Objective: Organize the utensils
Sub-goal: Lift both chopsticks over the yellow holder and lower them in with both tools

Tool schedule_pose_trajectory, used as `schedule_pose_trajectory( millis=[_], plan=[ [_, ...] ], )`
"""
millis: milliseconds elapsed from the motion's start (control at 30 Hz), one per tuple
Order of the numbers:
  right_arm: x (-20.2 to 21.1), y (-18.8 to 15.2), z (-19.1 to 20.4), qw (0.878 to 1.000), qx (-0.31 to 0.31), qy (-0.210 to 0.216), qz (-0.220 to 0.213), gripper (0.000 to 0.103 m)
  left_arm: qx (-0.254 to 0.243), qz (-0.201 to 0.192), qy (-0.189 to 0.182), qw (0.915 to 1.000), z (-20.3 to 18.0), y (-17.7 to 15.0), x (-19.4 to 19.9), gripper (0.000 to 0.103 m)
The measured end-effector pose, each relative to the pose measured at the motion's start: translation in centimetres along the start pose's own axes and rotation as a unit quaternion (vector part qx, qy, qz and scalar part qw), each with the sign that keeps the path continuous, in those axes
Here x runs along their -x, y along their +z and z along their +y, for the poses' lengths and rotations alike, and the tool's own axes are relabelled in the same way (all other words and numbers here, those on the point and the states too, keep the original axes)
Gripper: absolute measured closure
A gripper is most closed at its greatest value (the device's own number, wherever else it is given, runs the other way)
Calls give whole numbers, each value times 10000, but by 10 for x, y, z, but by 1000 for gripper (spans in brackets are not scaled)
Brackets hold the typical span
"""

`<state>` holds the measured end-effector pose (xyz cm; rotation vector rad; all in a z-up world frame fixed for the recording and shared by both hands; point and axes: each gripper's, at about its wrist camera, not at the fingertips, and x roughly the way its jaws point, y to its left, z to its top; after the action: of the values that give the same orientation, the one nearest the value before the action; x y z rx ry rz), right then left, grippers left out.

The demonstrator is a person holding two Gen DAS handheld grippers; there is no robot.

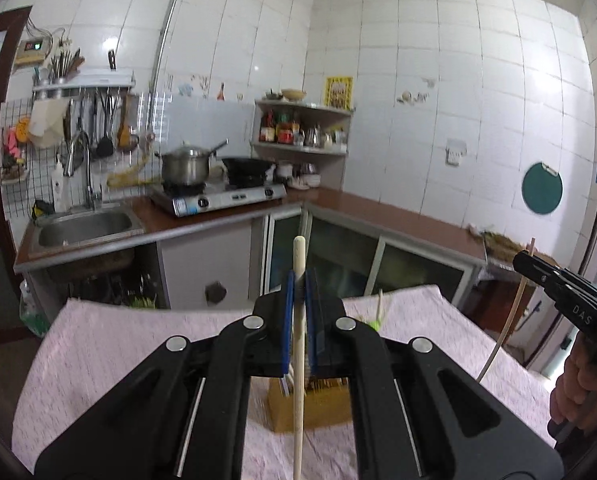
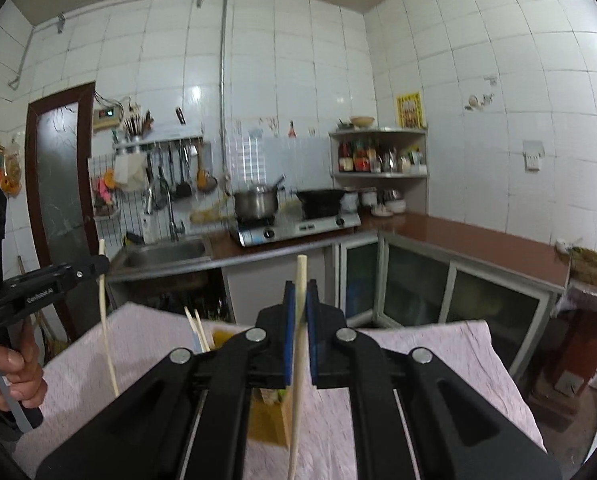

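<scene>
My left gripper (image 1: 299, 280) is shut on a pale wooden chopstick (image 1: 299, 360) that stands upright between its blue pads. My right gripper (image 2: 300, 290) is shut on a second chopstick (image 2: 298, 360), also upright. Both are held above a table with a pink cloth (image 1: 118, 340). A yellow-brown utensil holder (image 1: 308, 408) stands on the cloth just below the left gripper, partly hidden by it; in the right wrist view the holder (image 2: 266, 416) holds two more chopsticks (image 2: 196, 330). The right gripper shows in the left wrist view (image 1: 532, 262), the left gripper in the right wrist view (image 2: 100, 266).
Behind the table runs a kitchen counter (image 1: 378, 208) with a sink (image 1: 84, 226), a gas stove (image 1: 222, 196) bearing a pot and a wok, and a corner shelf (image 1: 302, 124) of bottles. Green-handled utensils (image 1: 378, 312) poke up at the table's far edge.
</scene>
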<state>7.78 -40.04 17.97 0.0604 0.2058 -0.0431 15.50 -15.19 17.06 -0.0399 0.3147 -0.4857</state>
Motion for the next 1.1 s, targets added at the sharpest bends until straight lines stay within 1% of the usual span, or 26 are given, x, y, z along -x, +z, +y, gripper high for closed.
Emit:
schedule_pose_trajectory(
  millis=[67, 167, 267, 367, 433, 567, 700, 933, 1100],
  plan=[
    [-7, 12, 5, 9999, 24, 25, -99, 97, 7, -53, -81, 10000, 1, 12, -7, 99],
    [-20, 25, 14, 9998, 58, 50, -207, 97, 44, -131, -79, 9999, 3, 24, -18, 99],
    [-32, 30, 22, 9996, 116, 12, -273, 97, 67, -207, -111, 9997, 0, 31, -28, 99],
    [-46, 33, 26, 9996, 21, 73, -257, 97, 133, -314, -158, 9993, -1, 34, -40, 99],
    [-55, 34, 28, 9996, 28, 68, -269, 97, 166, -344, -241, 9990, -1, 34, -49, 99],
    [-68, 34, 29, 9993, -3, 37, -379, 97, 20, -466, -136, 9988, -5, 32, -64, 99],
    [-81, 29, 34, 9988, 154, -9, -456, 97, 283, -406, -181, 9986, 5, 31, -82, 99],
    [-105, 19, 33, 9995, 122, -60, -290, 97, 360, -471, -93, 9982, 14, 27, -100, 99],
    [-116, 11, 35, 9997, 103, -59, -201, 97, 383, -441, -103, 9982, 14, 15, -113, 99]
  ],
)
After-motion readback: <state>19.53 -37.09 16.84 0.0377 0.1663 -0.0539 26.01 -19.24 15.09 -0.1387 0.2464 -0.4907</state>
